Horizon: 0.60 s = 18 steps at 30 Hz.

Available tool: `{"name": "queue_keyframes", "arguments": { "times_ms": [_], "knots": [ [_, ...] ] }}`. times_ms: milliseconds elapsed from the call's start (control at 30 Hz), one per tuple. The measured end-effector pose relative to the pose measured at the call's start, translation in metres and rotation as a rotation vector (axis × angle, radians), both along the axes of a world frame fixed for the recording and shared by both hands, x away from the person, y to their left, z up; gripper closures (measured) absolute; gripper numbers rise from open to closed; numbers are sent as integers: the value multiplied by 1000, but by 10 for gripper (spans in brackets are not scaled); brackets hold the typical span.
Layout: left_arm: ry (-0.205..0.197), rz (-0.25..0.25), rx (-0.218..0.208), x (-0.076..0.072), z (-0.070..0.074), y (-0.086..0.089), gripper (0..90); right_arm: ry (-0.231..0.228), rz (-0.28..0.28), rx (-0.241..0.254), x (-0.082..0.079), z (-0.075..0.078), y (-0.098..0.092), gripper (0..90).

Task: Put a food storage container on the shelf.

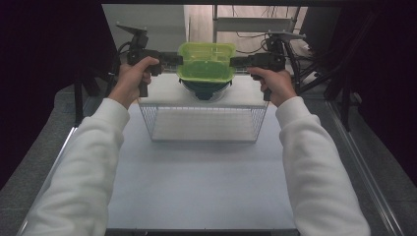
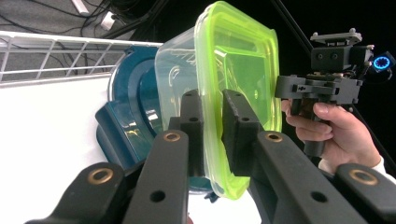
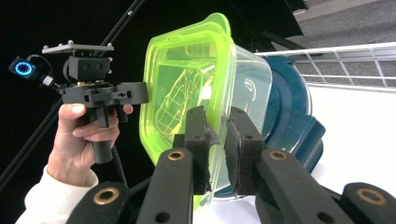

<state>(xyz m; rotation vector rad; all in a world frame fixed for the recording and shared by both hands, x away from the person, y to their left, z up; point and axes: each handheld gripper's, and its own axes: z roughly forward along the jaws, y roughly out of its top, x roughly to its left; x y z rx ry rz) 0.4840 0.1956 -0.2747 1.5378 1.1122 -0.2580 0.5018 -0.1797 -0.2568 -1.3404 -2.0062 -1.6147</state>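
Above the far end of the white table, past the wire basket, a clear plastic box with a lime-green lid hangs in the air, held from both sides. The left gripper has its jaws pinched narrow on the box's left rim; from the left gripper view the two black pads clamp the green lid's edge and the clear wall together. The right gripper does the same on the opposite rim, its pads closed tight on lid and wall, the jaws only a sliver apart. Each gripper is carried by a hand in a white sleeve, the left hand and right hand level with each other. Just under the box, and touching or nearly touching its bottom, sits a dark teal round container, which rests on the table behind the basket. The basket stands between the person and the lifted box.
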Motion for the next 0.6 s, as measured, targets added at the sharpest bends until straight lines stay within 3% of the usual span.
{"name": "queue_keyframes", "arguments": {
  "times_ms": [233,400,600],
  "knots": [
    [29,21,-19,9,-5,-1,756,36,-28,-5,14,-5,3,739],
    [42,39,-19,14,-9,-1,720,68,-47,27,23,-13,5,714],
    [43,45,-23,17,-12,-2,693,68,-59,36,26,-15,6,692]
  ]
}}
